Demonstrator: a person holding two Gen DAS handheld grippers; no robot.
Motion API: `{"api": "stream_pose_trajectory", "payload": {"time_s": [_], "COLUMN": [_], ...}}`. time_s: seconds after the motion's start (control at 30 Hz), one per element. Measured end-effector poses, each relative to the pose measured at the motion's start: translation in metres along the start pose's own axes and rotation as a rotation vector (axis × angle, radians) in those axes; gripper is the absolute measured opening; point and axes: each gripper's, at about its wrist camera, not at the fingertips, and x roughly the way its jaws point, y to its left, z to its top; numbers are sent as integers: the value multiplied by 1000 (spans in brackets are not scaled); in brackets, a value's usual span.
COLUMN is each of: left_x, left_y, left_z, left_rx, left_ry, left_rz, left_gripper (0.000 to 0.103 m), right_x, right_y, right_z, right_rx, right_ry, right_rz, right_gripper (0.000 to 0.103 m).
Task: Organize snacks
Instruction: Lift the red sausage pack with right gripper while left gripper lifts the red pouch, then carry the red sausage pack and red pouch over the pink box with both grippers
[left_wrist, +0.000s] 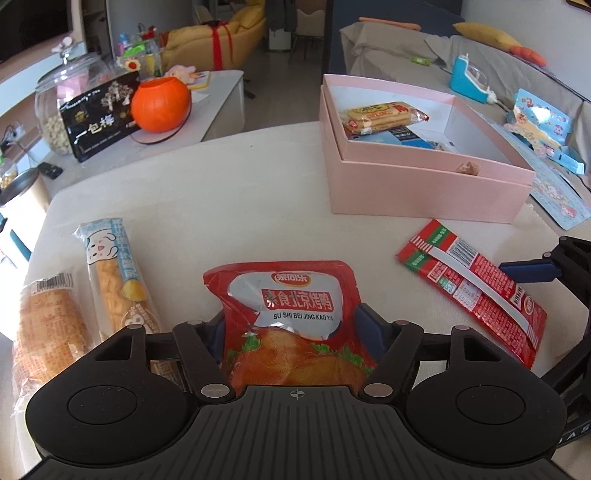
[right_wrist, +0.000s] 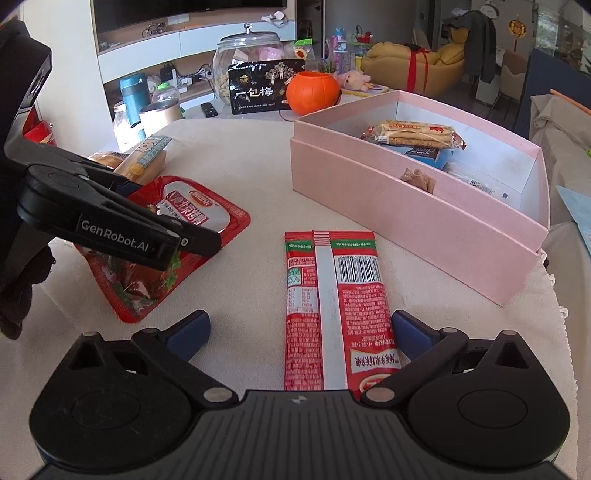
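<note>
My left gripper (left_wrist: 293, 325) is shut on a red snack pouch (left_wrist: 284, 295) with a silver label, its near end lifted off the cloth; the pouch also shows in the right wrist view (right_wrist: 199, 206) under the left gripper (right_wrist: 184, 240). My right gripper (right_wrist: 299, 328) is open, its blue pads on either side of a long red sachet (right_wrist: 332, 291) lying flat; the sachet shows in the left wrist view (left_wrist: 476, 288) too. A pink box (left_wrist: 417, 184) holds a cracker pack (left_wrist: 384, 116) and blue packets.
Two bread packs (left_wrist: 114, 280) lie at the left on the cloth-covered table (left_wrist: 221, 192). Behind it stand an orange pumpkin pot (left_wrist: 160, 105), a black box (left_wrist: 99, 114) and a glass jar (left_wrist: 55, 103). A sofa with cards (left_wrist: 539, 125) is on the right.
</note>
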Motion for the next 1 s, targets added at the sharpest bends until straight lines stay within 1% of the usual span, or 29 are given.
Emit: {"api": "stream_pose_trajectory", "payload": {"time_s": [0.07, 0.17, 0.27, 0.33, 0.4, 0.43, 0.47, 0.5, 0.53, 0.63, 0.7, 0.87, 0.93, 1.0], "left_x": [-8, -16, -16, -13, -11, -12, -14, -16, -19, -30, -37, -52, -52, -45], "left_y": [4, 5, 3, 6, 7, 8, 8, 7, 6, 0, -5, -25, -31, -34], "left_z": [-9, -19, -20, -16, -14, -13, -13, -13, -13, -13, -10, -4, -3, -1], "left_rx": [-8, 0, -5, -30, -34, -37, -39, -37, -33, -24, -17, 57, 72, 65], "left_ry": [-19, -32, -40, -45, -49, -54, -63, -76, -90, -141, -163, -184, -176, -144], "left_rz": [-25, -39, -38, -57, -64, -73, -88, -102, -107, -102, -114, -114, -118, -137], "left_gripper": [61, 60, 60, 60, 57, 55, 52, 50, 49, 41, 33, 29, 28, 28], "right_x": [-3, -7, 0, 9, 15, 15, 13, 8, 3, -14, -23, -43, -49, -52], "right_y": [-2, -9, -13, -17, -19, -18, -17, -16, -14, -15, -17, -24, -27, -26], "right_z": [-2, -2, 6, 14, 20, 23, 25, 26, 28, 27, 25, 23, 23, 20], "right_rx": [-35, -27, -9, 11, 35, 41, 34, 16, 2, -4, -9, 10, 13, 4], "right_ry": [15, 21, 26, 19, 14, 12, 14, 20, 31, 37, 34, 17, 11, 6], "right_rz": [28, 50, 4, -17, -32, -45, -44, -29, -28, -20, -28, -34, -28, -37], "right_gripper": [103, 103, 103, 103, 101, 93, 77, 66, 49, 47, 47, 47, 47, 47]}}
